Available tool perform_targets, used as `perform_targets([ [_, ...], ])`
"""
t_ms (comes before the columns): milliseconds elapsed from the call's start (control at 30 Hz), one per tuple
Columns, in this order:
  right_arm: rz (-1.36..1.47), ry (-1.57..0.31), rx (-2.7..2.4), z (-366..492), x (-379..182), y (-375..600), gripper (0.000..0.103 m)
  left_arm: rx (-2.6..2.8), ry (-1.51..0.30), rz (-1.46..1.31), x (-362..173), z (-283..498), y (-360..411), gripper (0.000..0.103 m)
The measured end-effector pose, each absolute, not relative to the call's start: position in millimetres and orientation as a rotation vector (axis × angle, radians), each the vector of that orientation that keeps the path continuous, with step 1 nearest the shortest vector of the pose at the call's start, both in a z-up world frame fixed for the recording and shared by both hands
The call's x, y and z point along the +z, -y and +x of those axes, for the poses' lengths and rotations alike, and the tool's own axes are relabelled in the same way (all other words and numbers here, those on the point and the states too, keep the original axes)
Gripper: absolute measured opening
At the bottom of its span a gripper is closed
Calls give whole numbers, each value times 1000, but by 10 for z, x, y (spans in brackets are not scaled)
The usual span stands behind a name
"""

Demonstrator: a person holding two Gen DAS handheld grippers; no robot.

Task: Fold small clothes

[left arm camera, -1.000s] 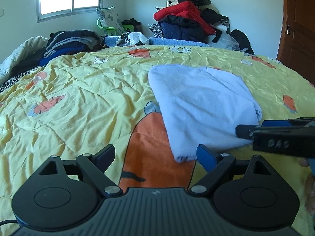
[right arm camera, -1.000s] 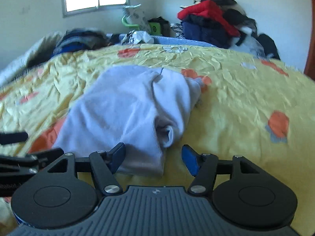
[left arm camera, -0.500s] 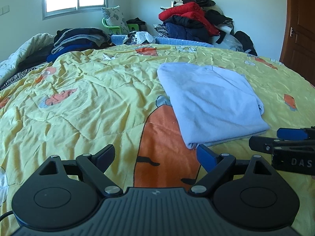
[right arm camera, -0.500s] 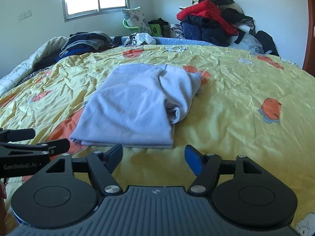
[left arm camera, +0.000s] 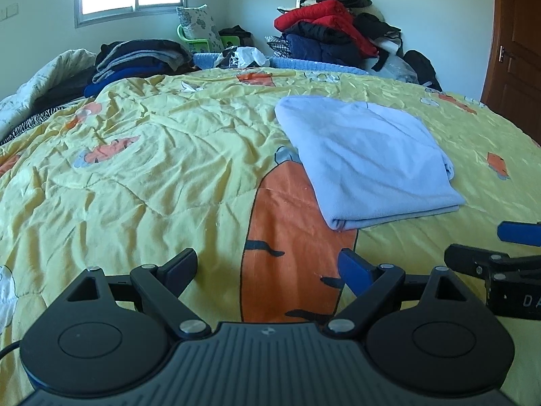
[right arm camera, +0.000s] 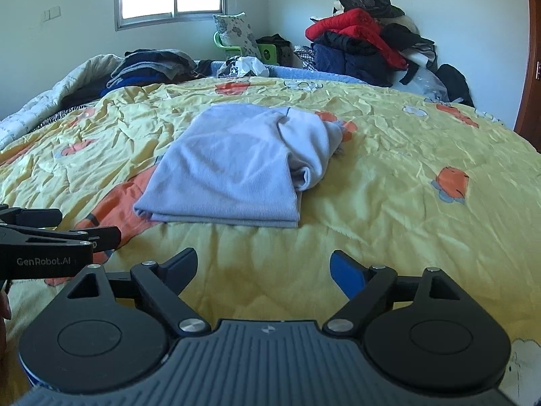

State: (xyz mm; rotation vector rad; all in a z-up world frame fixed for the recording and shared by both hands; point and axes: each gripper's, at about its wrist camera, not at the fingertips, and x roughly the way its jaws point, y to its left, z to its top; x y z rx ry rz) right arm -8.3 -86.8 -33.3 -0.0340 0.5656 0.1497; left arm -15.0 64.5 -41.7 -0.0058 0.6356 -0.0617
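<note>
The left hand-held gripper has its two fingers spread wide apart, and nothing is between them. It hangs low over the bed, above a big orange carrot picture on the yellow blanket. The right hand-held gripper is spread apart too and holds nothing. It sits just beside the left one, and each one shows at the edge of the other's view.

A little way in front of both lies the light blue garment. It is folded into a flat, nearly square shape and rests on the yellow blanket. Its near left corner covers the top of the carrot picture. On its right side, in the right wrist view, a loose part is bunched up in a soft roll. Neither hand-held gripper touches it.

More small orange pictures dot the blanket. At the far left of the bed is a stack of dark clothes. In the far corner is a tall heap of clothes with a red jacket on it. A bright window is on the back wall, and a brown door is at the right.
</note>
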Motion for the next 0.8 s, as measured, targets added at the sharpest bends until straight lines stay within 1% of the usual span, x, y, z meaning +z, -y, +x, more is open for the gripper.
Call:
perform_targets([
  [267, -43, -576, 135, -180, -388, 877, 92, -62, -634, -11, -462, -181, -637, 91],
  [300, -44, -576, 131, -192, -393, 878, 93, -67, -635, -11, -468, -185, -635, 92],
  [333, -44, -575, 128, -204, -396, 882, 93, -74, -636, -9, -474, -187, -632, 96],
  [400, -39, -574, 115, -223, -404, 894, 94, -85, -635, 1, -474, -184, -619, 100],
  [533, -35, -576, 92, -232, -415, 908, 97, -88, -630, 37, -489, -199, -560, 100],
  [600, -36, -579, 80, -235, -429, 909, 100, -84, -633, 50, -495, -198, -540, 102],
  [800, -35, -592, 54, -224, -473, 915, 102, -65, -639, 27, -516, -210, -561, 103],
])
